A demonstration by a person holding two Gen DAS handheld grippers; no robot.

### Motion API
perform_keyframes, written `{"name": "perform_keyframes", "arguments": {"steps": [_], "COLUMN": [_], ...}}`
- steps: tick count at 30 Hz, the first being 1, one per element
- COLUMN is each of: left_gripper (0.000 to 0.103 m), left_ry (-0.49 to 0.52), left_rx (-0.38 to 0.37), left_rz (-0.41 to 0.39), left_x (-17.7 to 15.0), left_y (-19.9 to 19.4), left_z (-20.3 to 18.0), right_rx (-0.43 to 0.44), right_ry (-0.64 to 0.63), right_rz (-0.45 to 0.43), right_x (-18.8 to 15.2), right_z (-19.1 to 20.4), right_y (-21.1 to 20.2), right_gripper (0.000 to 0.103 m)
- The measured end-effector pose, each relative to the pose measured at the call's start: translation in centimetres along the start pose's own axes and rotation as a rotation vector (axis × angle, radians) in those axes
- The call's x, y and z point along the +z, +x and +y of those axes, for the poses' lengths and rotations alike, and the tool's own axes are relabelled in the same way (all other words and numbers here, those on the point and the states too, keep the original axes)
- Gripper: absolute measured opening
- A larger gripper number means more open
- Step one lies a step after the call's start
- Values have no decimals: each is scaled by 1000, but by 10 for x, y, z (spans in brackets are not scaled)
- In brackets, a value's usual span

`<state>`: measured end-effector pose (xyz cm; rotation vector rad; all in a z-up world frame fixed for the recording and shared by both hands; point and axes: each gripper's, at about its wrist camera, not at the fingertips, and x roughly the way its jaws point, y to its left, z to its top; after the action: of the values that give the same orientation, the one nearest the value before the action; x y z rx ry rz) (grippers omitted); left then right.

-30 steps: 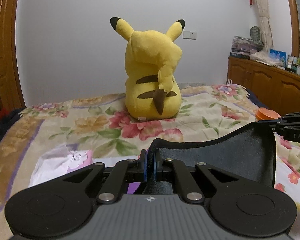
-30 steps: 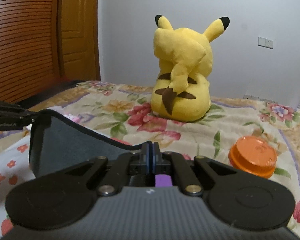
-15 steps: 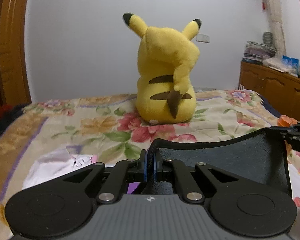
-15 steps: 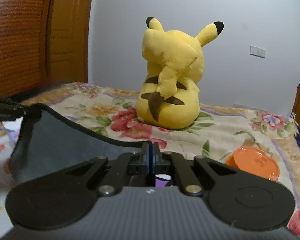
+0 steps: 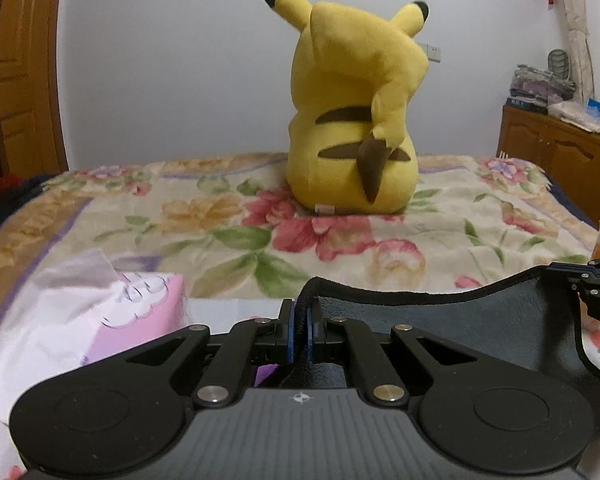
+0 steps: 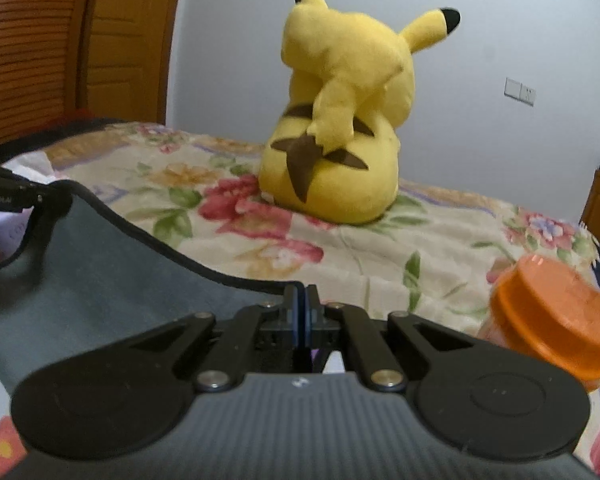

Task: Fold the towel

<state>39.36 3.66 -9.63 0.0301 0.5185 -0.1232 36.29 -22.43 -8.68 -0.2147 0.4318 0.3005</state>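
Observation:
A dark grey towel [image 5: 460,332] with a black hem hangs between my two grippers above the floral bed. My left gripper [image 5: 300,330] is shut on the towel's left corner. My right gripper [image 6: 302,316] is shut on the other corner, with the towel [image 6: 100,264] stretching away to its left. The right gripper shows at the right edge of the left wrist view [image 5: 592,280]. The left gripper shows at the left edge of the right wrist view [image 6: 8,194]. The towel's lower part is hidden behind the gripper bodies.
A yellow Pikachu plush [image 5: 356,120] sits on the floral bedspread [image 5: 220,216] ahead. A pink tissue pack [image 5: 112,312] lies close on the left. An orange-lidded jar [image 6: 552,316] stands close on the right. A wooden cabinet [image 5: 560,152] is at far right, a wooden door [image 6: 112,40] at left.
Both grippers have moved forward and lower with the towel held between them. The plush, tissue pack and orange jar now look closer.

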Motion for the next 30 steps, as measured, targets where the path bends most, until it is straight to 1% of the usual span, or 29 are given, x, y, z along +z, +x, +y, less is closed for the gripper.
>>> {"name": "perform_keyframes", "arguments": {"steps": [6, 10, 12, 14, 15, 17, 20, 21, 22, 24, 28, 30], "left_gripper": [11, 23, 38, 46, 47, 47, 52, 54, 55, 57, 58, 60], "left_ry": [-6, 7, 9, 5, 3, 9, 22, 25, 26, 24, 26, 34], "left_rx": [3, -10, -14, -17, -18, -18, -20, -24, -28, -31, -34, -38], "left_rz": [56, 78, 84, 87, 88, 95, 105, 105, 105, 106, 111, 113], "left_x": [-12, -17, -18, -20, -20, -22, -25, -26, -27, -28, -28, -28], "left_y": [16, 17, 15, 13, 12, 10, 3, -1, -5, -12, -27, -35], "left_z": [-3, -6, -6, -6, -6, -6, -7, -8, -8, -9, -11, -13], "right_rx": [-5, -13, -11, -10, -6, -1, 2, 9, 16, 31, 46, 50], "right_ry": [26, 52, 55, 52, 52, 49, 57, 62, 68, 87, 86, 90], "right_rz": [62, 81, 81, 84, 88, 95, 101, 105, 107, 107, 115, 116], "right_x": [-14, -17, -18, -19, -19, -20, -21, -22, -23, -25, -24, -22], "right_z": [-1, -1, -1, 0, 0, 2, 5, 6, 7, 10, 20, 24], "right_y": [15, 15, 14, 12, 11, 9, 2, -1, -5, -14, -31, -40], "right_gripper": [4, 5, 6, 9, 14, 14, 15, 18, 32, 44, 44, 44]}}
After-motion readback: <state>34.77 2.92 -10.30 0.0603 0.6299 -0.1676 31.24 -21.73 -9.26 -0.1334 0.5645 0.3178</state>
